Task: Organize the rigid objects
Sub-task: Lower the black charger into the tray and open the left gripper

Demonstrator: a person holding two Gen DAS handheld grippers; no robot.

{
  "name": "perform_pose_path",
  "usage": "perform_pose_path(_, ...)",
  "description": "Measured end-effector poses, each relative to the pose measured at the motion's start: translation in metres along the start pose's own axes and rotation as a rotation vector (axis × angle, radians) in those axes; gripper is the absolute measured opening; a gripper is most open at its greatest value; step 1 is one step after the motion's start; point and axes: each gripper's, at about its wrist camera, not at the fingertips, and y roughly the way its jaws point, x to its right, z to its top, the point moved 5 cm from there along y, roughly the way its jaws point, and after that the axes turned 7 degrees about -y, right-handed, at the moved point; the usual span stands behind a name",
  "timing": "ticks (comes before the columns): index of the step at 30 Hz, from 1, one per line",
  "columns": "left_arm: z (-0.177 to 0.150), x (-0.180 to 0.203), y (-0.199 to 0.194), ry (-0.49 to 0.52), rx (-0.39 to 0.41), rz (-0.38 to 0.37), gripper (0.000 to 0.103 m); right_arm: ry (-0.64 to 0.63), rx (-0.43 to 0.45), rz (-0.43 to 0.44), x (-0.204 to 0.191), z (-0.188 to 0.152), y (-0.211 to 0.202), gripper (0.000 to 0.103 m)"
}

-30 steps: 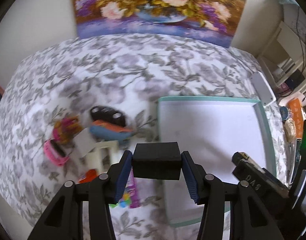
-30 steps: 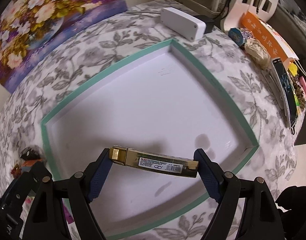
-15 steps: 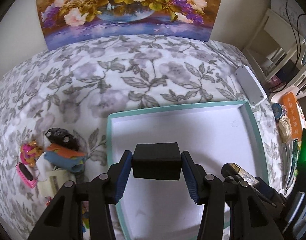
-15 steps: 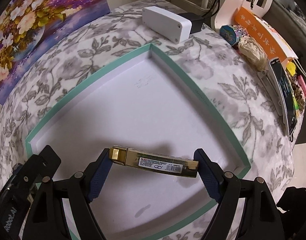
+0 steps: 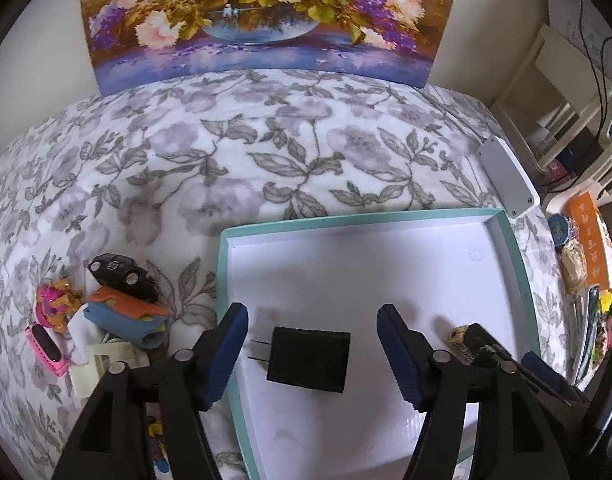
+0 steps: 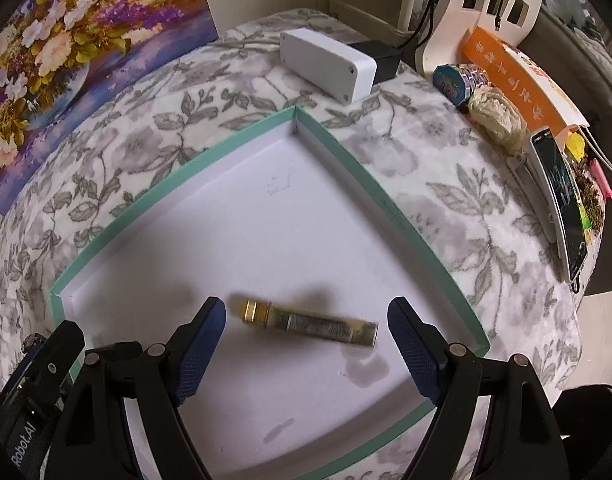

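Note:
A shallow white tray with a teal rim (image 5: 518,256) (image 6: 338,148) lies on the flowered bedspread. A black plug adapter (image 5: 309,358) rests on the tray floor, prongs pointing left, between the spread fingers of my left gripper (image 5: 312,354), which is open. A gold tube with a printed label (image 6: 310,322) lies loose and slightly blurred on the tray floor between the fingers of my right gripper (image 6: 306,348), also open. The tube's gold end (image 5: 458,336) peeks out beside the right gripper's body in the left wrist view.
A heap of small toys sits left of the tray: a black toy car (image 5: 121,274), a blue and orange piece (image 5: 125,316), a pink toy (image 5: 45,344). A white box (image 6: 326,62) lies past the tray's far corner. A phone (image 6: 562,200) and clutter line the right edge.
Both grippers have opened. The black adapter and the gold tube have dropped from the fingers onto the tray floor. The left gripper has shifted further over the tray.

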Motion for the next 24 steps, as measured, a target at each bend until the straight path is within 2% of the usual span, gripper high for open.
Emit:
perform_pose_path(1,0.0,-0.002,-0.001,-0.005,0.003,0.003,0.077,0.001,0.002,0.002,0.0,0.0,-0.001,0.084)
perform_pose_path(3,0.001,-0.004,-0.003,-0.011,0.006,0.005,0.09,0.003,0.001,0.003,0.001,0.0,-0.001,0.084)
perform_pose_path(7,0.002,-0.01,-0.008,-0.027,0.021,0.004,0.094,-0.001,-0.001,-0.003,0.002,0.0,-0.003,0.084)
perform_pose_path(9,0.003,-0.015,-0.01,-0.034,0.028,0.015,0.103,-0.006,0.0,-0.003,0.002,-0.001,-0.004,0.084)
perform_pose_path(16,0.002,-0.038,-0.015,-0.083,0.04,0.049,0.103,-0.038,0.015,-0.021,-0.006,-0.004,-0.019,0.084)
perform_pose_path(24,-0.003,-0.072,-0.033,-0.138,0.079,0.089,0.103,-0.122,0.038,-0.008,-0.035,-0.015,-0.037,0.084)
